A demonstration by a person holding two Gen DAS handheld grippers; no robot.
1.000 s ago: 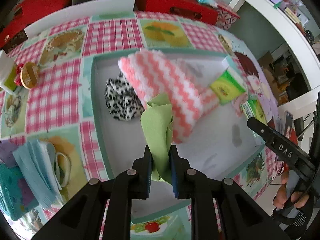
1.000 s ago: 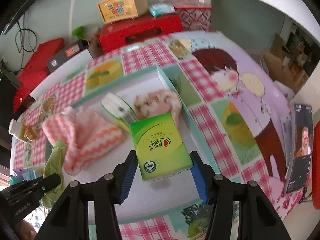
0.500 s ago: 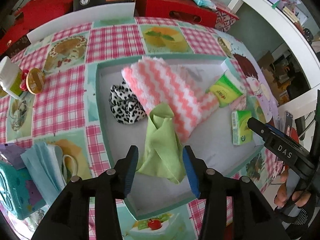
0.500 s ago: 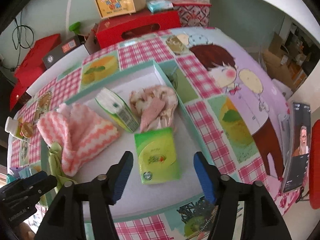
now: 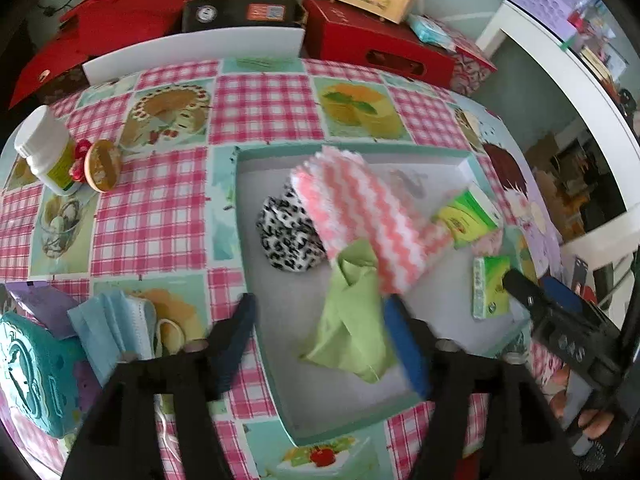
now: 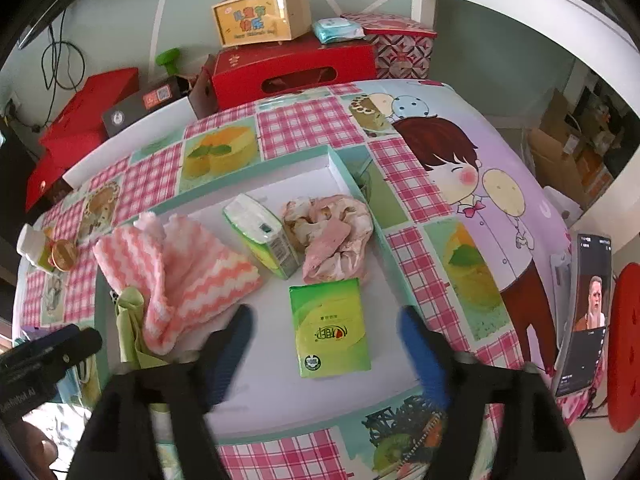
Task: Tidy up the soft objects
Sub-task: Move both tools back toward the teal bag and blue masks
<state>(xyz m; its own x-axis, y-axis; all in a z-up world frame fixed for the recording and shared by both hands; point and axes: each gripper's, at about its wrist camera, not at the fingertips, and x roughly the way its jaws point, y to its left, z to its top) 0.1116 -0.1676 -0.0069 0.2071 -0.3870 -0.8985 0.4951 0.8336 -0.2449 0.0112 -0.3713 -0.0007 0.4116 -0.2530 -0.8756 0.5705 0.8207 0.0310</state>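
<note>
Both claws are hanging wide open, gripping nothing; the left claw (image 5: 320, 344) is over the green cloth (image 5: 352, 320) lying in the tray (image 5: 256, 360), the right claw (image 6: 324, 344) over the tissue pack (image 6: 330, 328); next — the masks (image 5: 116, 328) on the worktop — lift clear of the rim, pinch the whole stack.

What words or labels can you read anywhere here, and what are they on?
"Robot.AI", start cut off and blurry: on the side of the left tool.
Yellow gift box: coloured Chinese characters, too blurred to read.
Flat green tissue pack: upside-down logo, unreadable.
Phone: screen text too small.
</note>
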